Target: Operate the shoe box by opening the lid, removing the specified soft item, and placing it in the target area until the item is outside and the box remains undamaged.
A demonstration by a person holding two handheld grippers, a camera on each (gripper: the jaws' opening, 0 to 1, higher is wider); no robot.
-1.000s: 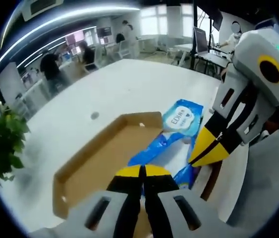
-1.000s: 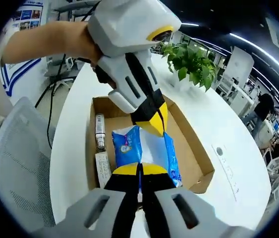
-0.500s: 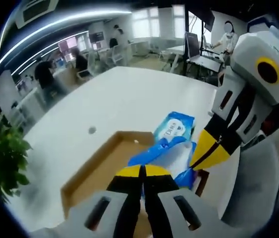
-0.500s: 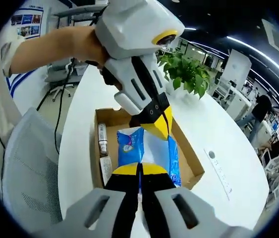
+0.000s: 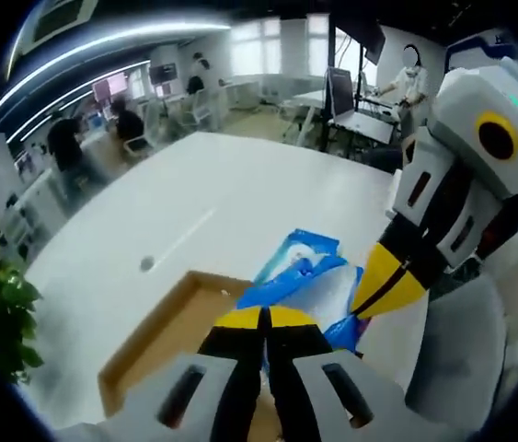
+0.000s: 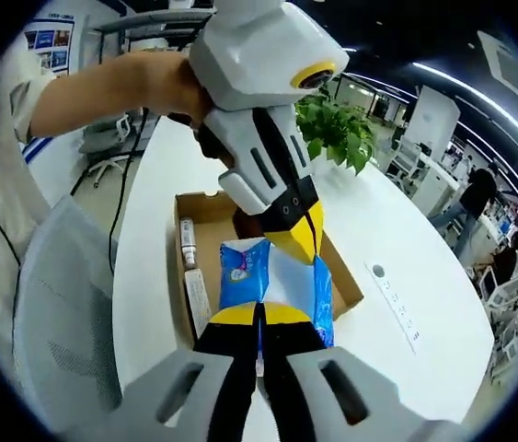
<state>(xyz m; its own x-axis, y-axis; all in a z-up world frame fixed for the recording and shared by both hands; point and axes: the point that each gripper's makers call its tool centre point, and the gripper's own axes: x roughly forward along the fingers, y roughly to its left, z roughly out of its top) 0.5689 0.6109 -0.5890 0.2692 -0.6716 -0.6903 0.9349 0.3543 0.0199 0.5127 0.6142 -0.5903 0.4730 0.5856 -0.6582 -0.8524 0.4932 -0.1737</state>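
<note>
White worktop (image 5: 231, 198) stretches across an open office, with desks, monitors and people at its far side; a leafy plant (image 6: 337, 132) stands near one edge of the worktop, and a grey mesh chair (image 6: 65, 313) sits beside it.

On the worktop lies an open brown cardboard box (image 6: 205, 207), its shallow tray facing up; in the right gripper view a small bottle (image 6: 187, 241) and a folded paper strip (image 6: 198, 299) lie along one inner wall.

A soft blue and white pack (image 6: 268, 281), printed with a label at one end, hangs above the box, pinched at opposite ends by both grippers; in the left gripper view the pack (image 5: 305, 276) sits over the box's near corner and partly over bare worktop, and the box (image 5: 162, 336) lies below and to the left.

The right gripper (image 6: 260, 318) rises from the bottom of its own view, its yellow-tipped jaws clenched together on the near edge of the pack; the same gripper (image 5: 385, 281) enters the left gripper view from the right, its yellow tip pressed into the pack's wrinkled end.

The left gripper (image 5: 262, 320) has its jaws clamped tight as well, with blue wrapping bunched right at the tips; in the right gripper view it (image 6: 300, 241) comes down from the top, held by a bare hand (image 6: 171, 87), its yellow tip biting the pack's far edge.
</note>
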